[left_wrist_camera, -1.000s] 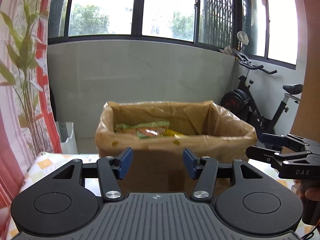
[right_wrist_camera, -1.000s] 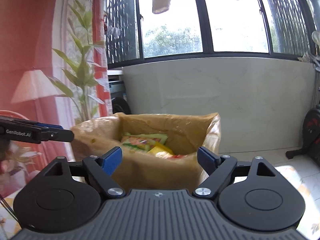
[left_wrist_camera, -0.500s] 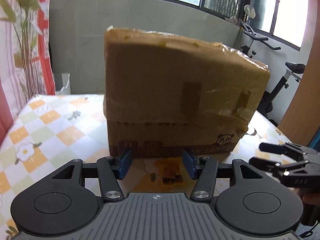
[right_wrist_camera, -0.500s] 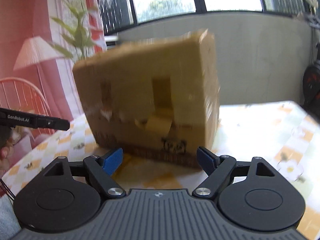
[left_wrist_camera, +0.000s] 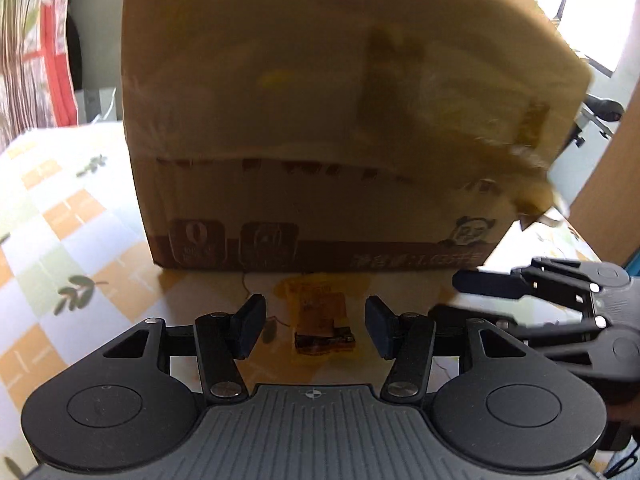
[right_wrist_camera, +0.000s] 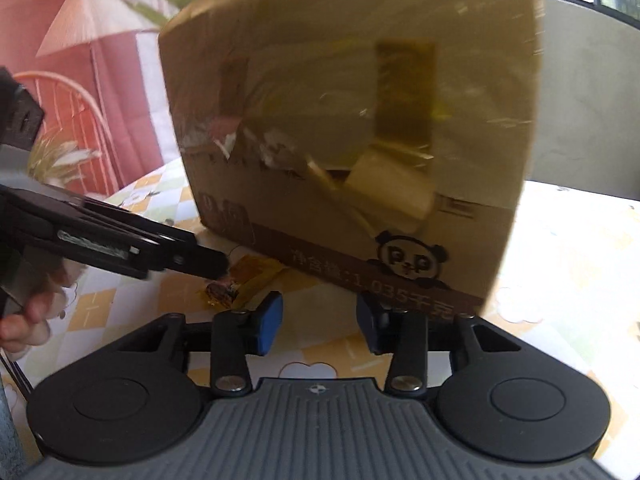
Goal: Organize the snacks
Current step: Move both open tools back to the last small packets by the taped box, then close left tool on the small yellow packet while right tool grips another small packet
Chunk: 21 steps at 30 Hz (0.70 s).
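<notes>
From my left wrist view I see the desk (left_wrist_camera: 60,216) with its checked orange, green and white cloth on the left, and the cardboard box (left_wrist_camera: 320,140) standing on it straight ahead, filling most of the frame; it is blurred. My left hand-held gripper (left_wrist_camera: 316,326) hangs low over the desk with its 2 pads spread and nothing pressed between them, and the small yellow snack packet (left_wrist_camera: 320,316) lies flat on the cloth in the gap, just in front of the box's bottom edge. To the right of it my right hand-held gripper (left_wrist_camera: 480,284) reaches in near the box's lower right corner. In the right wrist view the left gripper's tip sits just above the packet (right_wrist_camera: 240,280), the box (right_wrist_camera: 360,140) shows its panda print (right_wrist_camera: 412,260), and the right gripper's (right_wrist_camera: 320,322) jaws are closing on bare desk, with nothing between them
</notes>
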Available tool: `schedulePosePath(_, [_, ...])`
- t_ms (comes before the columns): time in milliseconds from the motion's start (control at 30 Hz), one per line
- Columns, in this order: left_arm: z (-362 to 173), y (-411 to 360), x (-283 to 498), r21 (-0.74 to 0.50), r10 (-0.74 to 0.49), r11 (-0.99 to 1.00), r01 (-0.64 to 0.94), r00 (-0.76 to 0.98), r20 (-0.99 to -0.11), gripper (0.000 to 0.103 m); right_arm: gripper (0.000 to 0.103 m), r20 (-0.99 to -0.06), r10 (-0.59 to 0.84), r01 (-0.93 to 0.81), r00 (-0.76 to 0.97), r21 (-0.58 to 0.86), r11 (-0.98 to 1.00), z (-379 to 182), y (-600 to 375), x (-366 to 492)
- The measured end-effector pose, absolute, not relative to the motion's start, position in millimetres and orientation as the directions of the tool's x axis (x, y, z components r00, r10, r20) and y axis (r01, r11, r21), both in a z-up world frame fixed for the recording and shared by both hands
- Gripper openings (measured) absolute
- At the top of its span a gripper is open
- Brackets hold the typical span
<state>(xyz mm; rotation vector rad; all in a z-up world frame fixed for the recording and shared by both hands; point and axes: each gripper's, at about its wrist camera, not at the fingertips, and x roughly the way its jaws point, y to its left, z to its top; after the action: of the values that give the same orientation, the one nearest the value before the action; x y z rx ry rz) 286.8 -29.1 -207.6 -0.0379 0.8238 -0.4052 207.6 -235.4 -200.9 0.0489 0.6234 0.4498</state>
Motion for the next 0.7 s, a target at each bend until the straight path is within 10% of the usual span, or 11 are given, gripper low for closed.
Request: schedulePosePath(700, [-225.2, -57.9, 288.0, -0.242, -0.454, 0.870, 0.428, 0.507, -0.733, 0.035, 0.049, -0.609, 0.496, -0.519, 0.619, 0.157, 0.840, -215.5, -195.9, 210.7])
